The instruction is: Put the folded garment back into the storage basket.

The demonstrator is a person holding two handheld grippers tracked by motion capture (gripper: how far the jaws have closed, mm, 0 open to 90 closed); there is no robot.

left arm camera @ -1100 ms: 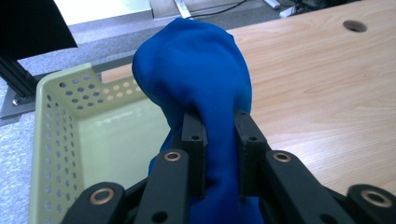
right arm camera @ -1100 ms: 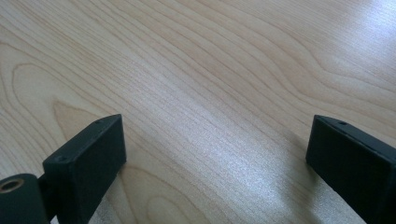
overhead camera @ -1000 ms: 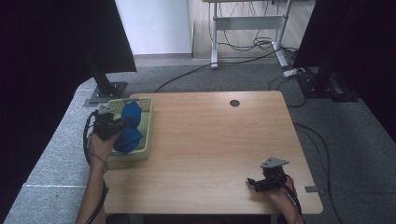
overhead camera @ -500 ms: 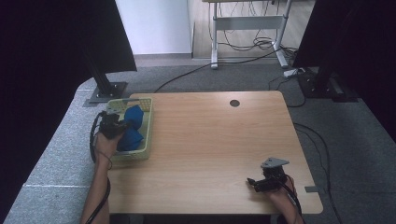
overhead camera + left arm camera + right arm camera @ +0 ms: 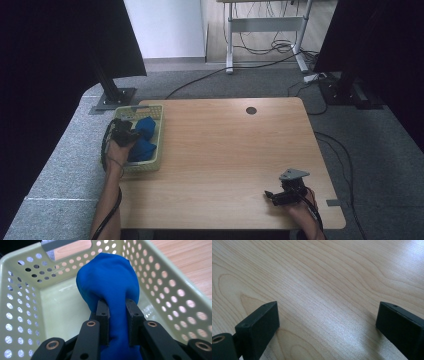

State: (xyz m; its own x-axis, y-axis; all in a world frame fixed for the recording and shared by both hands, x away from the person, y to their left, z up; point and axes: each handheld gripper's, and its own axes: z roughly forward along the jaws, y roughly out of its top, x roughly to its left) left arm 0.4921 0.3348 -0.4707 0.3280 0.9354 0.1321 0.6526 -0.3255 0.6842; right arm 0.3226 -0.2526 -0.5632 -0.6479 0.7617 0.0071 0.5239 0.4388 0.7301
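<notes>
A soft, matte blue cloth (image 5: 110,287) is being pinched between the two black jaws of the left gripper (image 5: 117,322), its bulging, rounded bunch swelling out ahead of the pads; the jaws are being kept narrow and are pressing on the fabric. The cloth is being held inside a pale green plastic basket (image 5: 30,290), rectangular, with smooth glossy walls pierced by rows of round holes. In the high view this basket (image 5: 156,112) is being seen at about nine o'clock on the table (image 5: 225,150), a rectangular top of light wood grain with rounded corners and one dark round hole near its twelve o'clock edge.

Counted in the high view: one basket, two blue bunches (image 5: 142,140) lying in it, two grippers, one table.

The right gripper (image 5: 272,196) is being rested near five o'clock on the table, its jaws standing wide apart with only bare wood between them.

Compared with a second ago, the left gripper (image 5: 131,134) is being seen lower and nearer the person's edge of the basket, the cloth having gone with it; the right gripper is being kept in the same spot.
</notes>
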